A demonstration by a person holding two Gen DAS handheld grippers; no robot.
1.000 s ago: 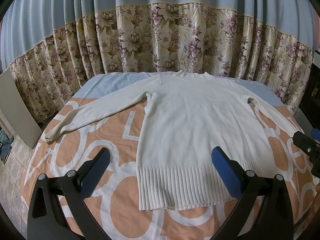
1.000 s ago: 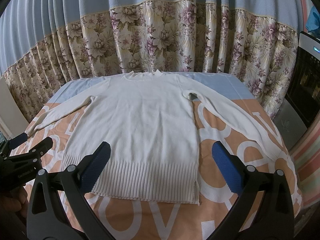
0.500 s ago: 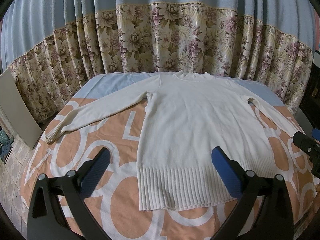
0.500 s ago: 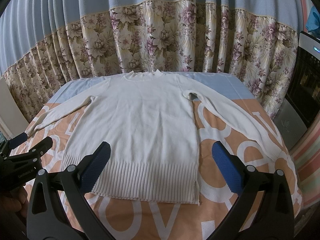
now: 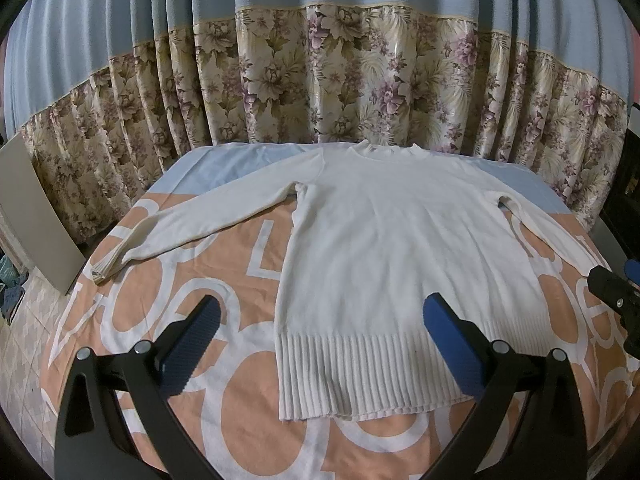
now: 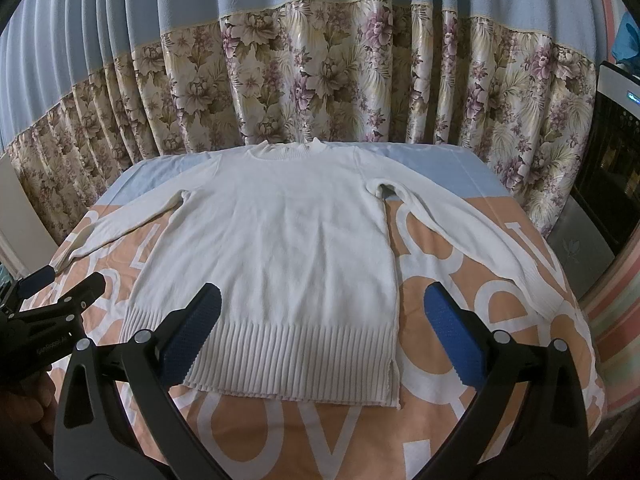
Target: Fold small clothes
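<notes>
A cream long-sleeved knit sweater (image 5: 384,240) (image 6: 280,248) lies flat and face up on the table, collar toward the curtain, ribbed hem nearest me, both sleeves spread outward. My left gripper (image 5: 320,332) hovers wide open above the hem's left half, nothing between its blue pads. My right gripper (image 6: 320,332) is likewise open over the hem's right half. The left sleeve cuff (image 5: 100,274) rests near the table's left edge. The right sleeve cuff (image 6: 548,300) lies near the right edge.
The table wears an orange cloth (image 5: 248,432) with big white letters and a pale blue band at the back. A floral and blue curtain (image 5: 340,80) hangs close behind. A beige board (image 5: 36,216) leans at left; a dark appliance (image 6: 612,152) stands at right.
</notes>
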